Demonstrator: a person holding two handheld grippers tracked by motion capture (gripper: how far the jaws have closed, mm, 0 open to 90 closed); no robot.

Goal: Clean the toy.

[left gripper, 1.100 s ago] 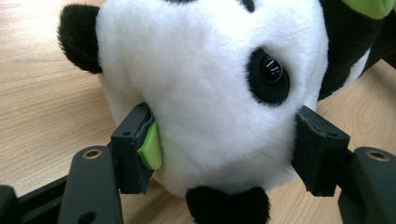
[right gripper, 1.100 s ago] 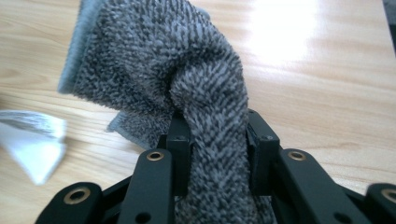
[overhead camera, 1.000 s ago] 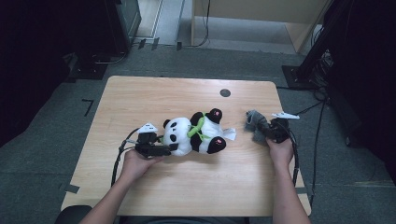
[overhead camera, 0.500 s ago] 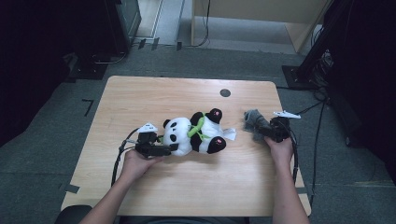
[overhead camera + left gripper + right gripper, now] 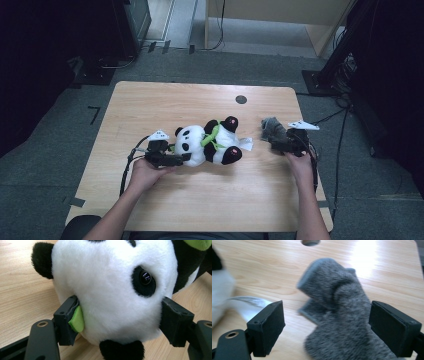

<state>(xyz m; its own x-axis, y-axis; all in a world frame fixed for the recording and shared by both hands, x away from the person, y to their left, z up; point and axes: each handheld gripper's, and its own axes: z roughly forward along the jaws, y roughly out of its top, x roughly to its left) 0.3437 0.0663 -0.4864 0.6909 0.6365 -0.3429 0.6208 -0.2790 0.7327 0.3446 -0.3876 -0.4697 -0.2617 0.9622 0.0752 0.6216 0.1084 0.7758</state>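
Now | we clamp left gripper [image 5: 186, 158] jaws on panda plush [image 5: 210, 142] head mid-surface, anchoring it | right gripper [image 5: 270, 142] jaws spread around grey sock [image 5: 342, 310] at right, ready to grasp.

We are looking down on a light wooden table [image 5: 150, 105] with a round hole [image 5: 241, 99], standing on grey carpet floor [image 5: 60, 150]. Dark equipment [image 5: 132, 20] is flanking it, and a pale wooden cabinet [image 5: 310, 30] is standing behind.
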